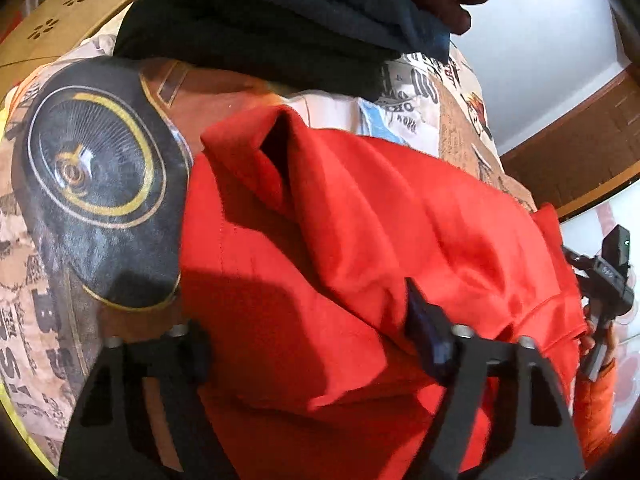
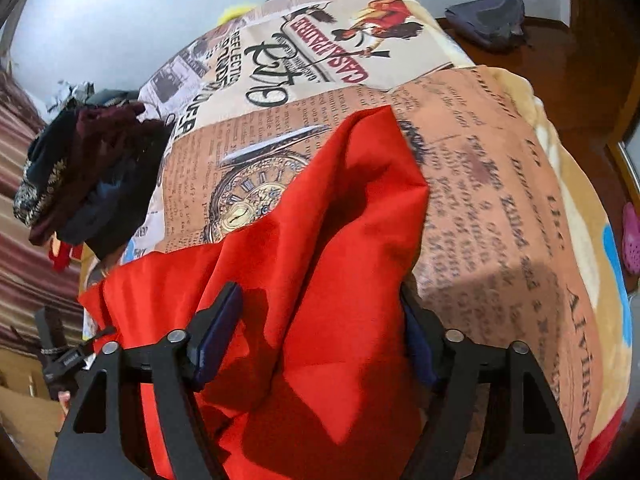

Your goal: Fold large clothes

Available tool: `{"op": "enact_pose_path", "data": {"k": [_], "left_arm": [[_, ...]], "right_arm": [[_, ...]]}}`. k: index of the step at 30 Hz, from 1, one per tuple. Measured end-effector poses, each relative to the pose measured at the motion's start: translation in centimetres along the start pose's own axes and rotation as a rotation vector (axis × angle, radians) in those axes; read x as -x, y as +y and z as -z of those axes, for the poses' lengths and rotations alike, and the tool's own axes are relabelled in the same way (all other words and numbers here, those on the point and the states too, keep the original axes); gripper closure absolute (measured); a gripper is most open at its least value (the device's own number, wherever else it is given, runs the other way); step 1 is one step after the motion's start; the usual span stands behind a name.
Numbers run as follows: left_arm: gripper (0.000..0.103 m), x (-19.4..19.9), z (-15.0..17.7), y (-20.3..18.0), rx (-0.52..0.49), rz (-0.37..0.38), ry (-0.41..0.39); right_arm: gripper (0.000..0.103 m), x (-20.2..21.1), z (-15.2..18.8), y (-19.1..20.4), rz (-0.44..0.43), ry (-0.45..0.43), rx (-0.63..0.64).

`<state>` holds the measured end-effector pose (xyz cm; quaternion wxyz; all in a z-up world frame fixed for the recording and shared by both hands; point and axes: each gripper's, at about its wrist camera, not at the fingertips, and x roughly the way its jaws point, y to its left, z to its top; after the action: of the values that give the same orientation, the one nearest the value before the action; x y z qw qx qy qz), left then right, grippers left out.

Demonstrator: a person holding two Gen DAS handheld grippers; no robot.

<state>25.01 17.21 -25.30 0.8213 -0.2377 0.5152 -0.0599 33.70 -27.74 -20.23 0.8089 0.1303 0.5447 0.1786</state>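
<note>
A large red garment (image 1: 340, 248) lies bunched on a bed covered by a newspaper-print blanket (image 1: 36, 320). In the left wrist view my left gripper (image 1: 308, 344) stands wide open with the red cloth lying between and over its fingers (image 1: 428, 332). In the right wrist view the red garment (image 2: 332, 240) runs away from me in a long fold, and my right gripper (image 2: 316, 340) is open with the cloth between its fingers (image 2: 218, 332). The right gripper also shows at the right edge of the left wrist view (image 1: 608, 280).
A pile of dark folded clothes (image 1: 260, 28) sits at the bed's far side, also in the right wrist view (image 2: 92, 184). A cardboard box (image 1: 60, 24) stands behind it. Wooden floor (image 2: 520, 64) with a grey bag (image 2: 488, 20) lies beyond the bed.
</note>
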Motion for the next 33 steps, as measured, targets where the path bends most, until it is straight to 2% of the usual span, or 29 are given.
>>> {"op": "enact_pose_path", "data": {"k": [1,2,3,4,8,13,16,19,22,25,29,33], "left_arm": [[0.051,0.2,-0.3,-0.1,0.004,-0.004,-0.003],[0.06,0.5,-0.6,0.0,0.003,-0.003,-0.009],[0.077,0.8,-1.0,-0.3,-0.011,0.007,-0.009],[0.083,1.2,-1.3,-0.9,-0.037,0.016,-0.015],[0.086,2.9,-2.7,-3.4,-0.125,-0.056,-0.096],[0.088,6.4,-5.2,-7.0,-0.218,-0.088,-0.217],[0.088,8.5,-6.6,-9.2,-0.286,-0.08,-0.293],[0.088,9.7,-7.8,-10.1,-0.308,-0.09,-0.338],[0.088,9.0,-9.2,-9.9,-0.296,-0.121,-0.346],[0.088,7.3,-9.4,-9.3,-0.294,-0.163,-0.339],[0.088,4.7,-9.4,-8.3,-0.286,-0.205,-0.301],[0.086,1.7,-9.5,-5.9,-0.23,-0.218,-0.232]], "right_arm": [[0.063,-0.3,-0.1,0.2,0.001,0.017,0.008],[0.076,-0.6,-0.2,0.3,-0.006,0.033,0.01],[0.077,-0.8,-0.2,0.5,-0.03,0.053,0.006],[0.079,-0.8,-0.2,0.6,-0.034,0.053,0.007],[0.081,0.7,-0.6,2.9,0.006,-0.012,0.085],[0.085,4.5,-2.8,6.1,-0.028,-0.136,0.153],[0.086,5.9,-4.1,8.1,-0.004,-0.2,0.191],[0.086,6.6,-5.5,9.1,-0.015,-0.247,0.195],[0.086,6.2,-6.9,9.2,-0.028,-0.273,0.172],[0.086,4.8,-7.7,9.1,0.01,-0.276,0.178],[0.087,1.0,-8.5,8.1,0.052,-0.199,0.167],[0.087,-2.7,-8.5,6.0,0.099,-0.115,0.141]]}}
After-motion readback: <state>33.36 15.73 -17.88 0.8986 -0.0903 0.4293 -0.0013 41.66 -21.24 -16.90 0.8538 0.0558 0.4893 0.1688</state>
